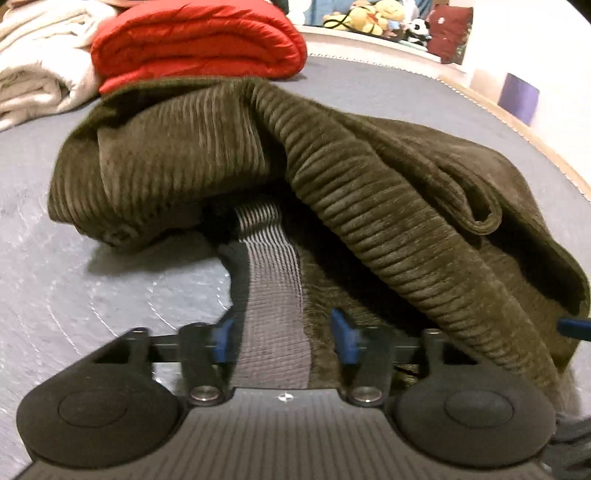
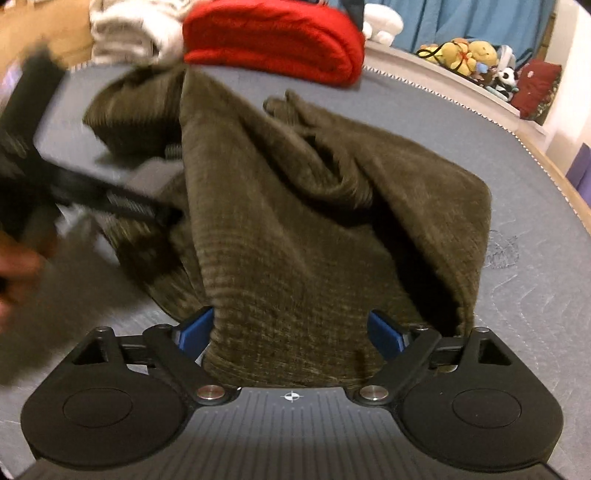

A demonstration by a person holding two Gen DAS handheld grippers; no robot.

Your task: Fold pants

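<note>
Olive-brown corduroy pants (image 1: pixel 369 206) lie bunched on a grey-blue mattress (image 1: pixel 74 280). Their grey striped elastic waistband (image 1: pixel 273 295) runs between the blue pads of my left gripper (image 1: pixel 284 332), whose jaws stand partly apart around it. In the right wrist view the pants (image 2: pixel 295 221) hang in a lifted fold. My right gripper (image 2: pixel 291 332) has its jaws wide apart with a thick fold of the fabric between them. The left gripper (image 2: pixel 92 192) shows blurred at the left of that view.
A folded red quilted blanket (image 1: pixel 199 40) and a cream blanket (image 1: pixel 37 66) lie at the far end of the mattress. Stuffed toys (image 1: pixel 373 16) sit on a white ledge behind. The mattress edge (image 1: pixel 535 140) curves along the right, near a wall.
</note>
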